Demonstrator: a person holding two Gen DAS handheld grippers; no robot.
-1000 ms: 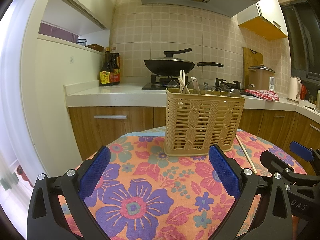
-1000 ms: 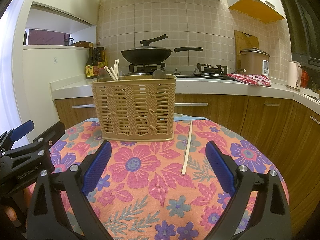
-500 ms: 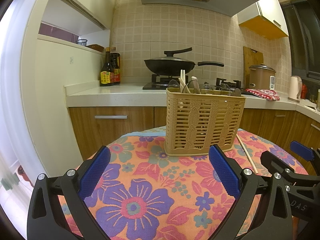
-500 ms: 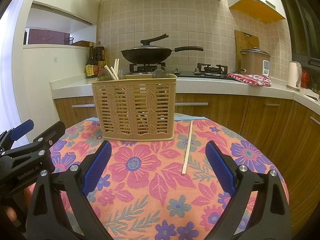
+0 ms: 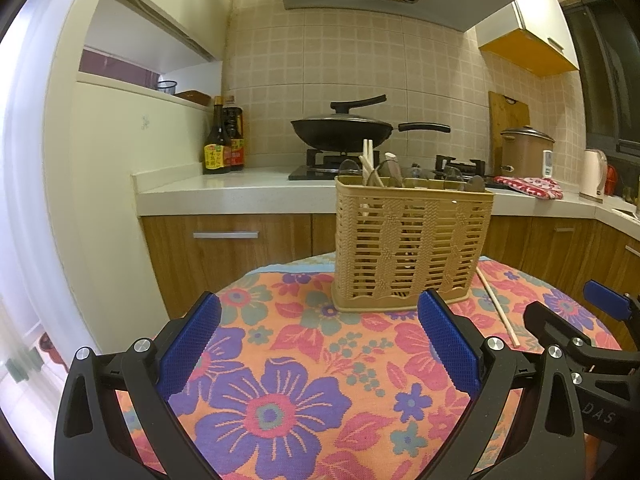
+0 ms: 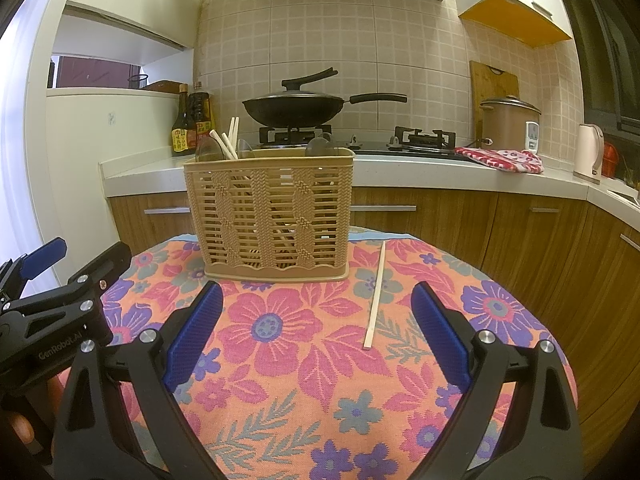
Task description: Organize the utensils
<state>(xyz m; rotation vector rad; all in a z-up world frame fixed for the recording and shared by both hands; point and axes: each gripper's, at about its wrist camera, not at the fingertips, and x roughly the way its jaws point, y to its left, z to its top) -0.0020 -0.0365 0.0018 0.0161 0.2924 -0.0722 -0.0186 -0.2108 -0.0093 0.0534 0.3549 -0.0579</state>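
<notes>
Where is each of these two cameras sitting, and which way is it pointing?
Left wrist: sits on the left gripper, jaws open, looking across the flowered table at the utensil basket; the right gripper shows at the right edge.
Right wrist: sits on the right gripper, jaws open, facing the same basket, the loose chopstick ahead; the left gripper shows at the left edge.
Shared: basket, chopstick, table, wok.

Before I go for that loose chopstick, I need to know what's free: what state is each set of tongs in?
Left tongs: open, holding nothing.
Right tongs: open, holding nothing; the chopstick lies untouched on the tablecloth.
</notes>
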